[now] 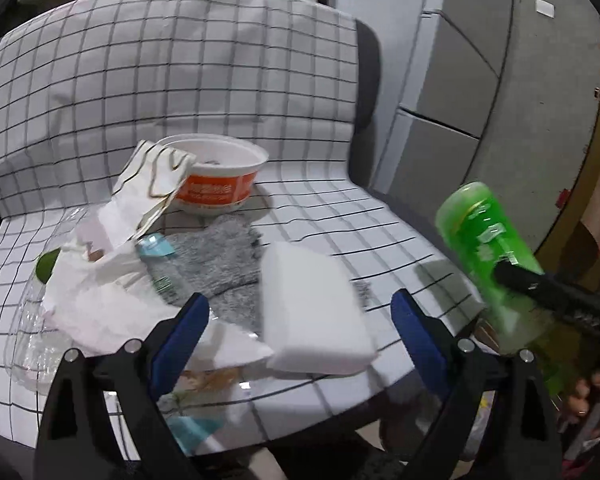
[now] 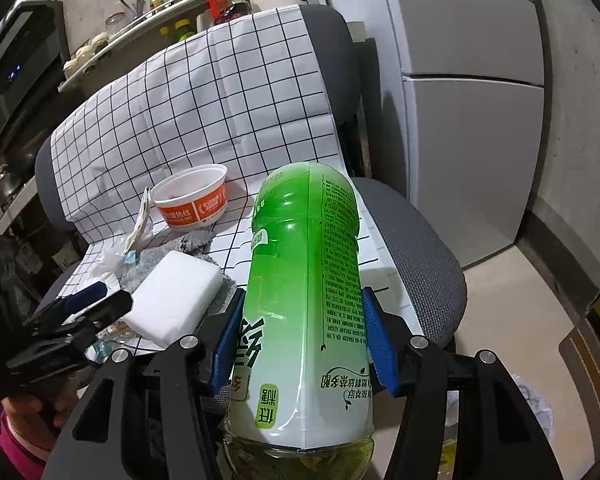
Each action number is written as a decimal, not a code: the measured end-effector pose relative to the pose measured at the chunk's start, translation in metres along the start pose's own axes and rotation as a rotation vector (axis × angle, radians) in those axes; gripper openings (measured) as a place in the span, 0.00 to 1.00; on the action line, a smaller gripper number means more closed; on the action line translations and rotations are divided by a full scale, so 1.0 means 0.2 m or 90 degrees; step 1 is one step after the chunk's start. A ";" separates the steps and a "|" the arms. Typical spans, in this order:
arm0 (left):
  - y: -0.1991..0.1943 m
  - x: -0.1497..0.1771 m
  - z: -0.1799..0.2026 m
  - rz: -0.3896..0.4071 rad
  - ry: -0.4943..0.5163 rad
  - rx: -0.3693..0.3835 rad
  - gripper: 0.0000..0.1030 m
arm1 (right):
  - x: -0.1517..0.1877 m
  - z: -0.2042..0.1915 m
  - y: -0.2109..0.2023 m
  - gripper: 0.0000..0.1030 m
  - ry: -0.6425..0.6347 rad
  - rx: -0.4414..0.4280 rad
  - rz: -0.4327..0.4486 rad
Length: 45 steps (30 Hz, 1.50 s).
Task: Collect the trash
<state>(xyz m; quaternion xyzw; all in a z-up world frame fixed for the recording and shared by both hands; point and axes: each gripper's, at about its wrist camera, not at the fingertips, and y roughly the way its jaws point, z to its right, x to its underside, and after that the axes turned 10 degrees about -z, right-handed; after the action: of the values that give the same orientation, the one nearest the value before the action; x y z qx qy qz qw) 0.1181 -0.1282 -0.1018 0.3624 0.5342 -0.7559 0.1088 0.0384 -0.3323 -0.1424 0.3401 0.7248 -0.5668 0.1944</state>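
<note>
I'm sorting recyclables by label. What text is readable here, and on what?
"低糖": green badge on the green bottle held in the right tool, seen upside down.
Bottle's fine print and large characters: too small or cut off.
Orange band of the instant noodle bowl: white characters and a phone number, too blurred to read.

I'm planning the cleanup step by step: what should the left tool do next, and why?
Probably ease the open left tool forward around the white sponge, then close. The sponge lies right between its fingers, while the right tool already holds the green bottle.
</note>
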 end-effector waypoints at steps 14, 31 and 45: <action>0.33 -0.08 0.23 -0.130 0.072 -0.176 0.87 | 0.02 0.17 -0.02 0.55 0.039 0.006 -0.003; -0.17 -0.14 0.30 0.041 0.023 0.092 0.62 | 0.02 0.11 -0.25 0.55 0.029 0.028 0.064; 0.05 0.11 0.85 0.016 0.166 0.153 0.63 | 0.34 0.42 -0.52 0.55 0.096 0.179 0.103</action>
<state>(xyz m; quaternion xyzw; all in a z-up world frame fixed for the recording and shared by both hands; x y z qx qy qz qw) 0.0344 -0.2777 -0.0964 0.4743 0.4450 -0.7596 0.0039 -0.0920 -0.4075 -0.1402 0.4623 0.6213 -0.6180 0.1352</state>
